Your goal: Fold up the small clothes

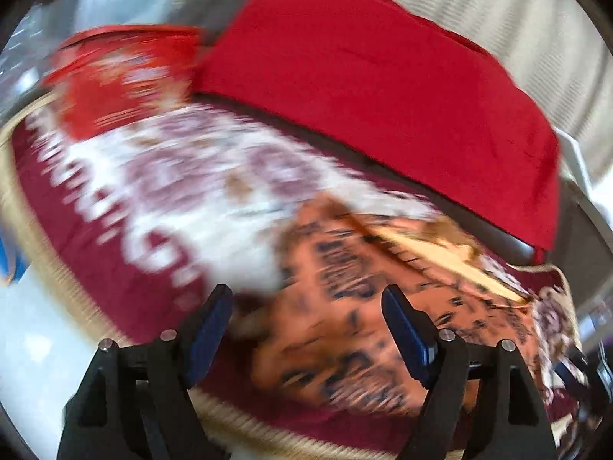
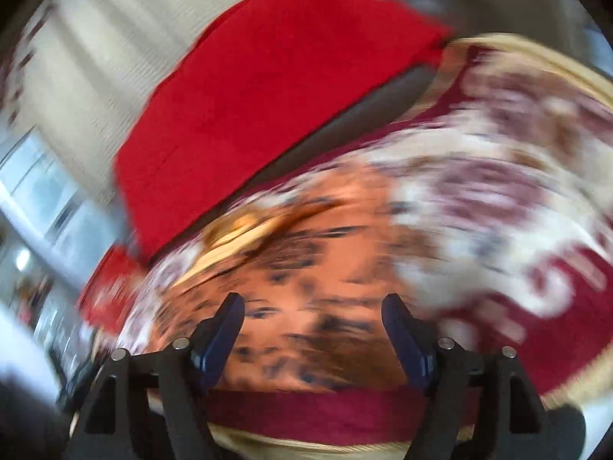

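A small orange garment with a dark print (image 1: pixel 356 329) lies on a patterned maroon and white rug (image 1: pixel 161 191). Both views are blurred by motion. My left gripper (image 1: pixel 306 306) is open and empty, above the garment's left part. In the right wrist view the same orange garment (image 2: pixel 306 276) lies just ahead of my right gripper (image 2: pixel 312 314), which is open and empty over it. A paler fold or lining (image 1: pixel 440 260) shows along the garment's far edge.
A large plain red cloth (image 1: pixel 383 88) covers a raised surface behind the rug, also seen in the right wrist view (image 2: pixel 268 107). A red patterned item (image 1: pixel 118 76) sits at the rug's far left. Pale curtains (image 1: pixel 498 7) hang behind. White floor (image 1: pixel 38 345) lies at left.
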